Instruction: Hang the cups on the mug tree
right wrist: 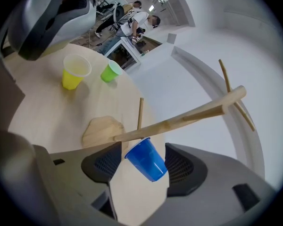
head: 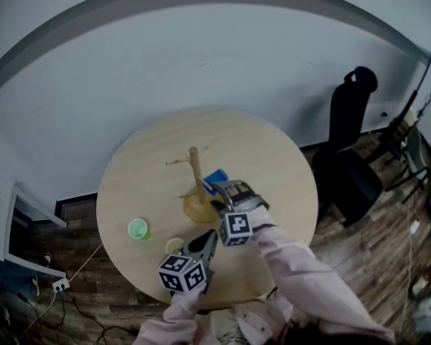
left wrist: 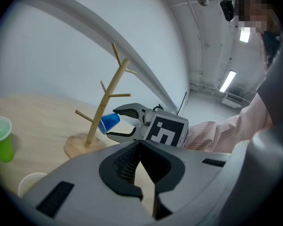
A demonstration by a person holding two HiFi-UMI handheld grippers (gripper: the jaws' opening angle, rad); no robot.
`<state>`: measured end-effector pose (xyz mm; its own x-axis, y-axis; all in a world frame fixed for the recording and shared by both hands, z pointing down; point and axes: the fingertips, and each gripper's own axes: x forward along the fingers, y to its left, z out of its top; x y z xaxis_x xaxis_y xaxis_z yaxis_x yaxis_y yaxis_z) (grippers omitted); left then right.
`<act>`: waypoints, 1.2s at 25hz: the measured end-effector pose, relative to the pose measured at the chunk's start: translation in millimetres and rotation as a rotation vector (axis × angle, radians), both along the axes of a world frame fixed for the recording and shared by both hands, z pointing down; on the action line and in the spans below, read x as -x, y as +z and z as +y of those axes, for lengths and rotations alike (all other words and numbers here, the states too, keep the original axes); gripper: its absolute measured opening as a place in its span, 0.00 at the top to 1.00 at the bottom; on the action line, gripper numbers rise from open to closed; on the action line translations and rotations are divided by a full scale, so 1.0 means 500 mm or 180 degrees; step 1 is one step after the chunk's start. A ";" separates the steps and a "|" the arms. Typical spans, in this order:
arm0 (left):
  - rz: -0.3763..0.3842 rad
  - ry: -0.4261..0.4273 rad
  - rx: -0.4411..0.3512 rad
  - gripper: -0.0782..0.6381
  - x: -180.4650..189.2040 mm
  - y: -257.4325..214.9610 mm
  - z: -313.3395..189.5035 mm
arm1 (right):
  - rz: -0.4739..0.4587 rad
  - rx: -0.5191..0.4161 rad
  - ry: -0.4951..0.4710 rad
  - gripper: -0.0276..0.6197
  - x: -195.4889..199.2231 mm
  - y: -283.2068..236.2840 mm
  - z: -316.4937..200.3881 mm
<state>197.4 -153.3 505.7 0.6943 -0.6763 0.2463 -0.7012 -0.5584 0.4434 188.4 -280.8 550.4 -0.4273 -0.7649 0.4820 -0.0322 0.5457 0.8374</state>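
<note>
Blue cup (right wrist: 147,161) on mug tree (right wrist: 188,114) (clear of pads (right wrist: 105,166): right gripper view only).

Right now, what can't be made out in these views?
- Head view: blue cup partly hidden behind the right gripper.
- Right gripper view: whether that cup hangs on a mug tree peg; its mouth faces away.
- Left gripper view: yellow cup cut off by the left gripper body.

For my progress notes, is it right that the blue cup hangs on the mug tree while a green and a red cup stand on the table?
Almost: beside the green cup stands a yellow cup, not a red one, as the right gripper view shows. The blue cup does hang on the mug tree.
</note>
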 end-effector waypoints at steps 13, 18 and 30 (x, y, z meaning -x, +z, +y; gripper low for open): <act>-0.0030 -0.0055 -0.0096 0.89 0.001 0.000 0.029 | -0.0935 0.0420 0.0416 0.91 -0.018 -0.015 0.088; 0.0013 -0.0120 -0.0122 0.89 0.033 -0.003 0.036 | -0.1100 0.0504 0.0537 0.95 -0.018 -0.014 0.109; 0.0014 -0.0052 -0.0055 0.89 0.138 0.009 0.102 | -0.1452 0.0879 0.0975 0.96 0.030 0.027 0.196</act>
<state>128.3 -102.3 510.1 0.6842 -0.6916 0.2314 -0.7083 -0.5546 0.4368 173.6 -182.7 563.9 -0.4177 -0.7584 0.5003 -0.5436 0.6498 0.5312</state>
